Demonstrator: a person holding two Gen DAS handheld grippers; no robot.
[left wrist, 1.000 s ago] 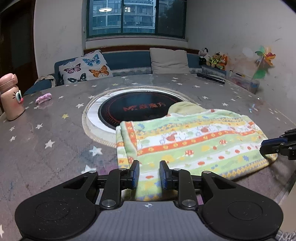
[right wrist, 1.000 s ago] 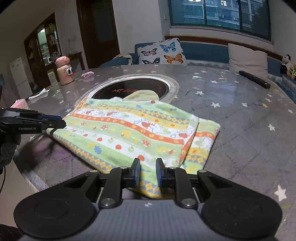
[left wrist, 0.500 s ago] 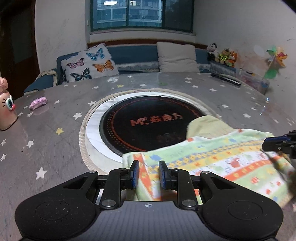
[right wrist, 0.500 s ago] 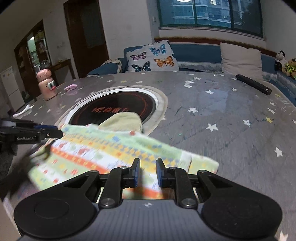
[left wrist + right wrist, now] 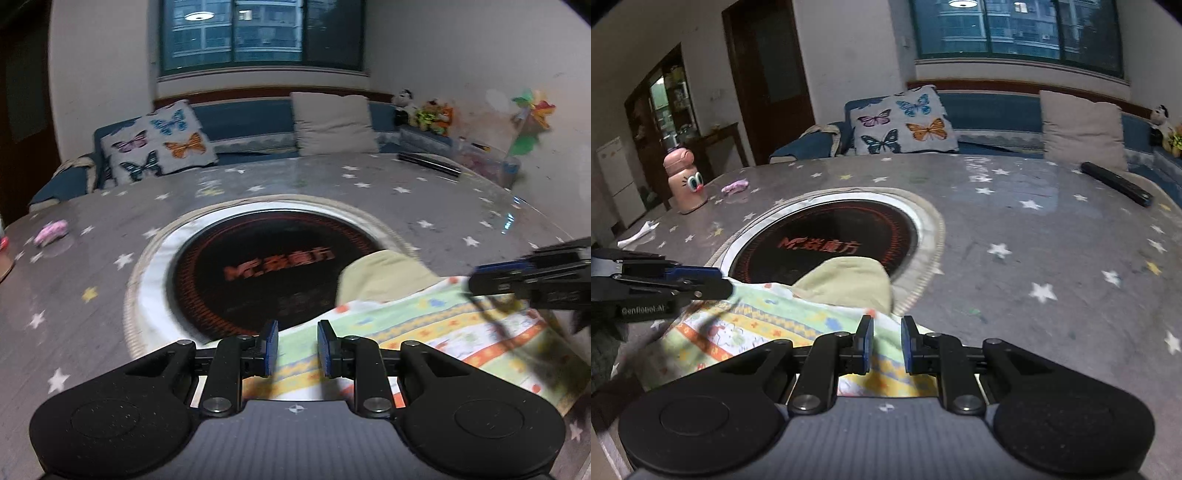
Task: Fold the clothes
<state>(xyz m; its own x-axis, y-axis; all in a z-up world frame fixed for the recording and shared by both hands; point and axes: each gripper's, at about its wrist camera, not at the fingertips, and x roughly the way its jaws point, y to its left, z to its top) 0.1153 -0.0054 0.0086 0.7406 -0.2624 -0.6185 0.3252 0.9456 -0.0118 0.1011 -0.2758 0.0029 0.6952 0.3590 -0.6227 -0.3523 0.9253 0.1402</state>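
A folded child's garment (image 5: 436, 328) with green, yellow and orange printed stripes lies on the star-patterned table, its plain yellow-green part (image 5: 384, 273) over the rim of the round black cooktop (image 5: 266, 273). My left gripper (image 5: 297, 347) is open, its fingers above the garment's near left edge, holding nothing. My right gripper (image 5: 886, 343) is open above the garment's (image 5: 768, 325) near right edge. Each gripper shows side-on in the other's view: the right gripper (image 5: 532, 280) in the left wrist view and the left gripper (image 5: 665, 284) in the right wrist view.
A pink cartoon bottle (image 5: 685, 181) and a small pink object (image 5: 735, 185) stand at the table's left. A black remote (image 5: 1115, 182) lies at the far right. A sofa with a butterfly cushion (image 5: 905, 122) runs behind the table. A pinwheel (image 5: 532, 118) stands at the right.
Both grippers have moved forward over the garment toward the cooktop and stayed open. The garment now reaches less far toward the table's near edge and sits lower in both views.
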